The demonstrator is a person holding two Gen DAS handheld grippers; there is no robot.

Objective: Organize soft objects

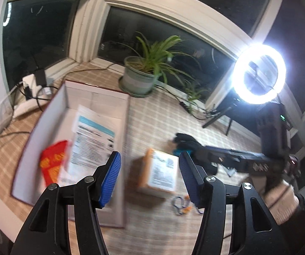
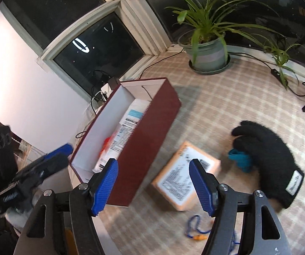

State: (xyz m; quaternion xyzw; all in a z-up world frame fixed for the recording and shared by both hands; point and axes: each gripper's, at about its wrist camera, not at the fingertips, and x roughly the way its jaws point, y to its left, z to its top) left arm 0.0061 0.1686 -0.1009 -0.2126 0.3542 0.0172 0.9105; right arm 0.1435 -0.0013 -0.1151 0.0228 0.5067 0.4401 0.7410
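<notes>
A rectangular cardboard box (image 2: 150, 131), maroon outside and white inside, stands open-topped on a beige checked cloth (image 2: 227, 110); it holds a flat clear-wrapped printed packet (image 1: 93, 140) with a teal header and a glossy red packet (image 1: 53, 161) with gold print, both lying on the box floor. Just right of the box lies an orange padded parcel (image 2: 186, 174) with a white printed label. A fuzzy black knit glove (image 2: 265, 155), bearing a small white tag at its cuff, lies farther right, partly covering a teal fabric item (image 2: 240, 159). A blue cord with orange earplugs (image 2: 197, 231) lies in front of the parcel. The left gripper (image 1: 149, 178) and the right gripper (image 2: 153, 183), each with ribbed blue pads on black arms, both stand with jaws apart and nothing between the pads, hovering above the parcel region. A round grey-green pot with a long-leaved plant (image 2: 207, 51) stands by the window.
</notes>
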